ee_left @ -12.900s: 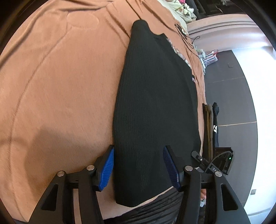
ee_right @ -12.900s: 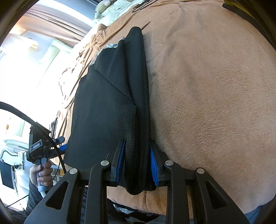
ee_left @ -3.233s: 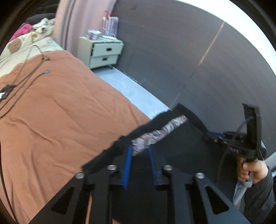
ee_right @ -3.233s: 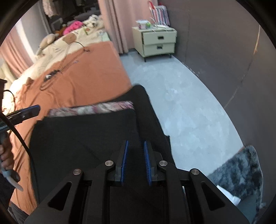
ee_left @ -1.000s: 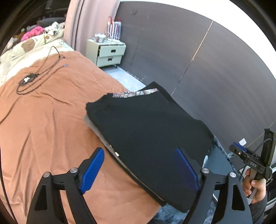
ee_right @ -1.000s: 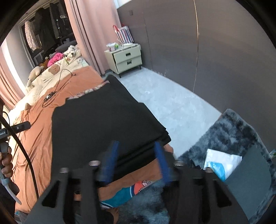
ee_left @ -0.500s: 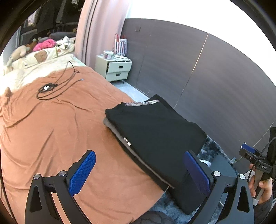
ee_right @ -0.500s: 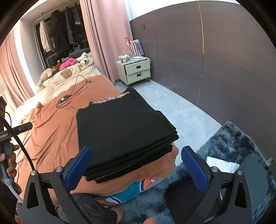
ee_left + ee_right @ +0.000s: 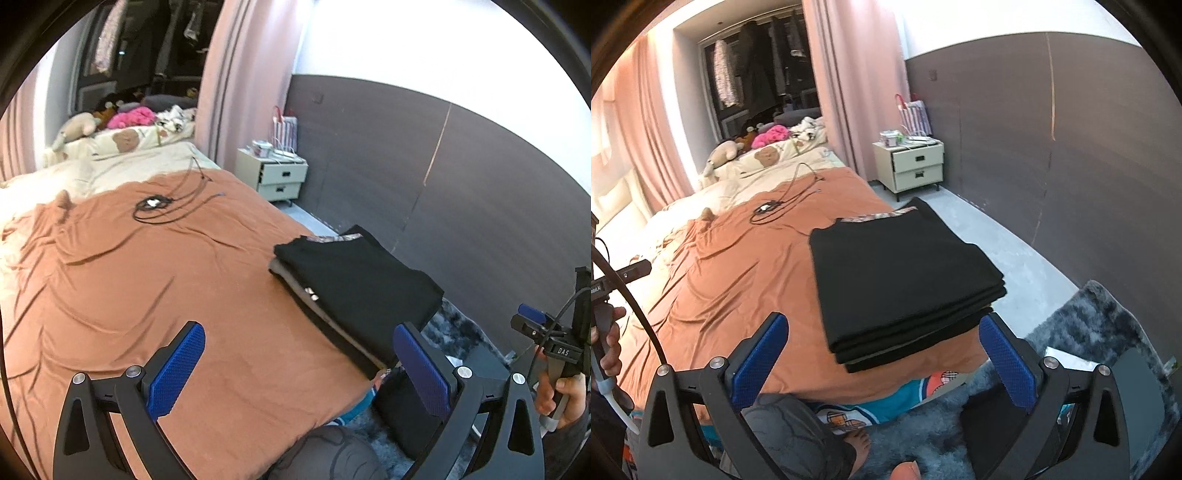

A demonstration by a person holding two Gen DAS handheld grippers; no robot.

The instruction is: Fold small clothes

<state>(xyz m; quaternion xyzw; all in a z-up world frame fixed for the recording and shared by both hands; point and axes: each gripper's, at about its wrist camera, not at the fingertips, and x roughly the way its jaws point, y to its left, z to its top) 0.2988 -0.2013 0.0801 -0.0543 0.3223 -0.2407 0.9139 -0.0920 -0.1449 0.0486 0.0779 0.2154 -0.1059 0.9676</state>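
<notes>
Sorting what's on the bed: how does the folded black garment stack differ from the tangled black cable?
The folded black garment stack is broad, layered and squared, at the bed's near corner. The tangled black cable is thin, loosely looped, farther up toward the pillows. Both are black and lie on the orange-brown bedspread, untouched.

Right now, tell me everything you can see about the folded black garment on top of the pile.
The folded black garment is a flat, squarish, matte dark fabric, folded into several layers that show along its near edge. A strip of patterned trim runs along its far edge. It lies on a stack of folded clothes, including a grey layer, at the corner of the bed's orange-brown blanket nearest the wall. Neither gripper touches it: the left gripper and right gripper stand wide open, short of it.
</notes>
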